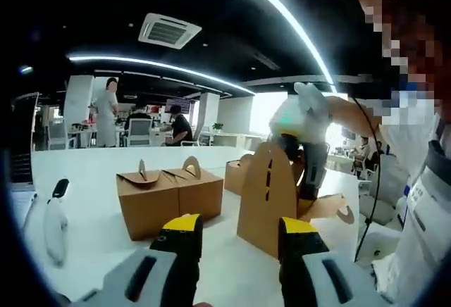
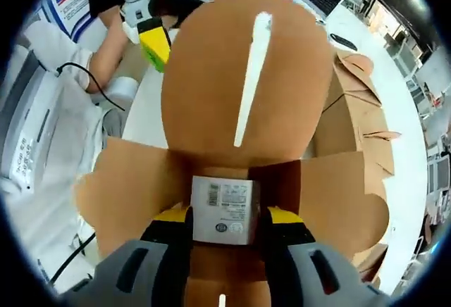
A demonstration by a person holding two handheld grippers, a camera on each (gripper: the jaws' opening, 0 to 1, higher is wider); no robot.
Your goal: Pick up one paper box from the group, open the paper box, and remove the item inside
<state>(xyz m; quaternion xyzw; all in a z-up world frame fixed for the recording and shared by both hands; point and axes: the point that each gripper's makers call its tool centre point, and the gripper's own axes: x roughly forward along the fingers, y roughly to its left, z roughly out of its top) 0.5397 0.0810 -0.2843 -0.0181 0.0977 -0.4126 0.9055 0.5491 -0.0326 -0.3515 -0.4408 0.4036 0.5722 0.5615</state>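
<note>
Right gripper view puts the white item (image 2: 222, 210) at lower centre of the frame, a small white box with a barcode label, sitting between your right gripper (image 2: 224, 231)'s two yellow-tipped jaws, which are clamped against its sides. Around it lies the opened paper box (image 2: 246, 82): its tall rounded flap with a long slot stands above the item and takes up the middle of the frame, and brown flaps spread to the lower left and lower right. At the upper left of that frame your left gripper (image 2: 156, 39) shows with a yellow tip, just beside the flap's edge. More closed boxes (image 2: 359, 120) lie at the right edge on the white table (image 2: 151, 110).

Left gripper view shows the same opened paper box (image 1: 268, 198) right of centre, its slotted flap upright, with your right gripper (image 1: 304, 145) reaching into it from behind. Your left gripper (image 1: 236, 240)'s jaws rise from the bottom of the frame, parted and holding nothing. Left of centre two closed boxes (image 1: 169, 194) stand touching side by side on the table (image 1: 91, 173), and a third box (image 1: 238, 173) sits behind them. A white and black object (image 1: 55, 219) lies at the lower left. People (image 1: 107, 113) stand and sit in the office background at the upper left.
</note>
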